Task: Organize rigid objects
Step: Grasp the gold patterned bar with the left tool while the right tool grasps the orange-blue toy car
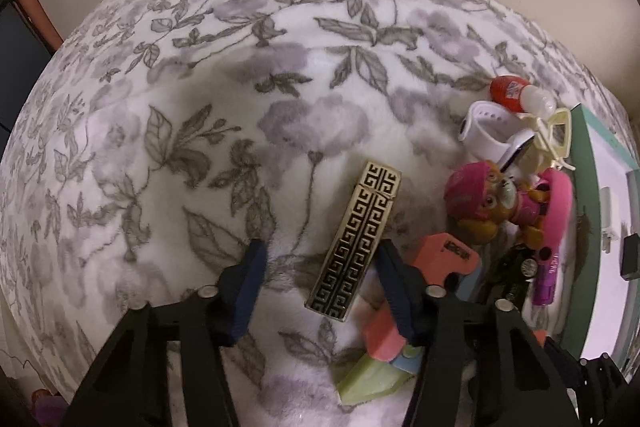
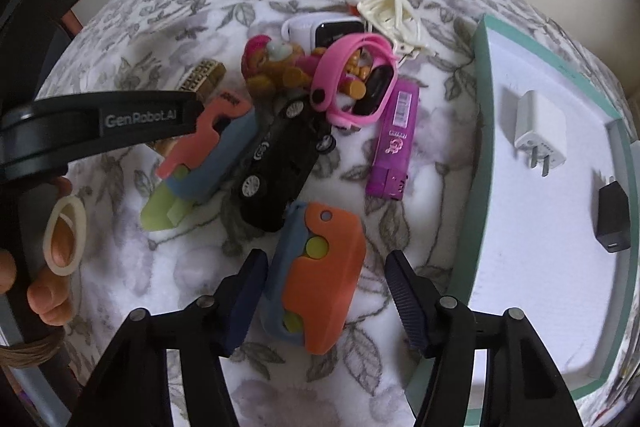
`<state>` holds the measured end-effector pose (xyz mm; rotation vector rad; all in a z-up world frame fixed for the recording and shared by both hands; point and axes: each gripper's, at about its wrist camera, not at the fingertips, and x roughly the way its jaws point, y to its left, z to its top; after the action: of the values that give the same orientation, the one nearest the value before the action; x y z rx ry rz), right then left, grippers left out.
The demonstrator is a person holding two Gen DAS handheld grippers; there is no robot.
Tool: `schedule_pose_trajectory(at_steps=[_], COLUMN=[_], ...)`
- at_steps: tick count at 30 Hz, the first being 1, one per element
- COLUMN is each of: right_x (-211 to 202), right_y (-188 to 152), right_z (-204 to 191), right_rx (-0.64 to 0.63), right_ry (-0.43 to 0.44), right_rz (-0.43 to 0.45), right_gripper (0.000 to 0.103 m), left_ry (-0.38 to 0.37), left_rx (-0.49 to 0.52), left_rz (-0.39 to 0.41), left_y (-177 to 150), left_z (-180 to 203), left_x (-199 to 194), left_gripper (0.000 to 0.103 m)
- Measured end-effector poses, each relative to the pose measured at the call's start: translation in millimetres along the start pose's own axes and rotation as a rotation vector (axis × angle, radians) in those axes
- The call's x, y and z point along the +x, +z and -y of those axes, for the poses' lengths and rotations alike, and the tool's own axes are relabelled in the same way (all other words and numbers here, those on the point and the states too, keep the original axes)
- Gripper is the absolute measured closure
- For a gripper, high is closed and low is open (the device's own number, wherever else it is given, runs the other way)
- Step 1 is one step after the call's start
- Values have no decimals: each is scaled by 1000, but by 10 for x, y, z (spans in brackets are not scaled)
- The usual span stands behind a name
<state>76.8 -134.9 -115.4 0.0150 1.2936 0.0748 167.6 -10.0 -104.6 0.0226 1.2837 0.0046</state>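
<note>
We see our left gripper [image 1: 320,259] jaws apart around the gold patterned bar [image 1: 356,243], right gripper [image 2: 326,273] jaws apart around the orange-and-blue toy [image 2: 320,279], floral blanket [image 1: 200,107] beneath.

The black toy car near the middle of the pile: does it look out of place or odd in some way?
Yes. The black toy car lies overturned, its wheels facing up, wedged among the other toys on the floral blanket.
</note>
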Motion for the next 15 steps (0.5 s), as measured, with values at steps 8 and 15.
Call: schedule_pose_trajectory(at_steps=[8,15], right_x=[41,-16], right_y=[-41,-108], right_z=[-134,-110], right_rx=[-24,-22], right_ry=[-34,-29], right_rz=[15,29], right_gripper=[39,54], left_ry=[17,10], left_rx=[14,26], left_rz=[20,18], left_y=[25,7], left_z=[29,57], left_x=[24,7], left_gripper=[47,54])
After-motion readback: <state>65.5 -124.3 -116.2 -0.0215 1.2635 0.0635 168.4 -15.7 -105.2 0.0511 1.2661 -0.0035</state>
